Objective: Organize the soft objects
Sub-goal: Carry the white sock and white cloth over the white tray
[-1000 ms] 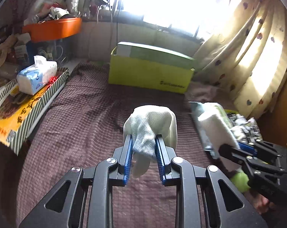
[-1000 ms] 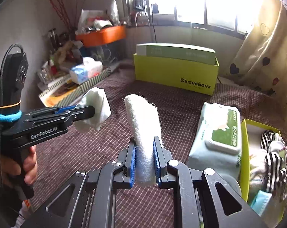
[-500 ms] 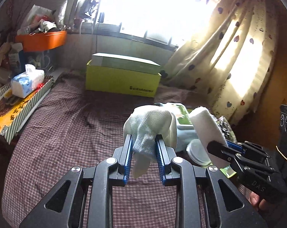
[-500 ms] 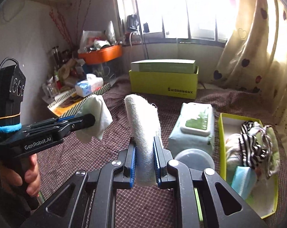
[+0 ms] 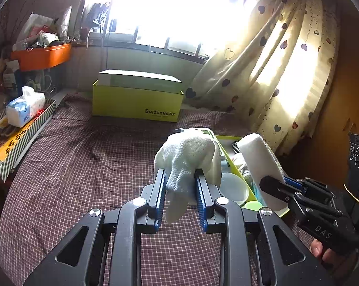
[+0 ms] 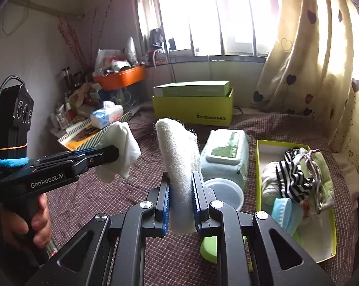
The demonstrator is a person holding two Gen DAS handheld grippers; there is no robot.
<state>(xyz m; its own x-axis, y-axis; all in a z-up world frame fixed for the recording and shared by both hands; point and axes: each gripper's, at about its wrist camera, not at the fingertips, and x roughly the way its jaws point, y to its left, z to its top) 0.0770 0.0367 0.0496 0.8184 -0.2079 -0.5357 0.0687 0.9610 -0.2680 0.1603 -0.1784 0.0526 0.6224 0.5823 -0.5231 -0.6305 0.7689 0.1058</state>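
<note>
My left gripper is shut on a bunched white knit cloth, held up above the checked bedspread. The same cloth shows in the right wrist view, pinched by the left gripper at the left. My right gripper is shut on a white fleecy pad that stands upright between its blue pads; the pad also appears at the right of the left wrist view. A shallow yellow-green box to the right holds striped and green soft items.
A wet-wipes pack and a round translucent lid lie just past the right gripper. A lime shoebox stands at the back. A tissue pack sits on a striped box at the left. A heart-print curtain hangs to the right.
Both grippers have swung to the right and risen a little, cloths still held. The yellow-green box of soft items has come fully into the right wrist view.
</note>
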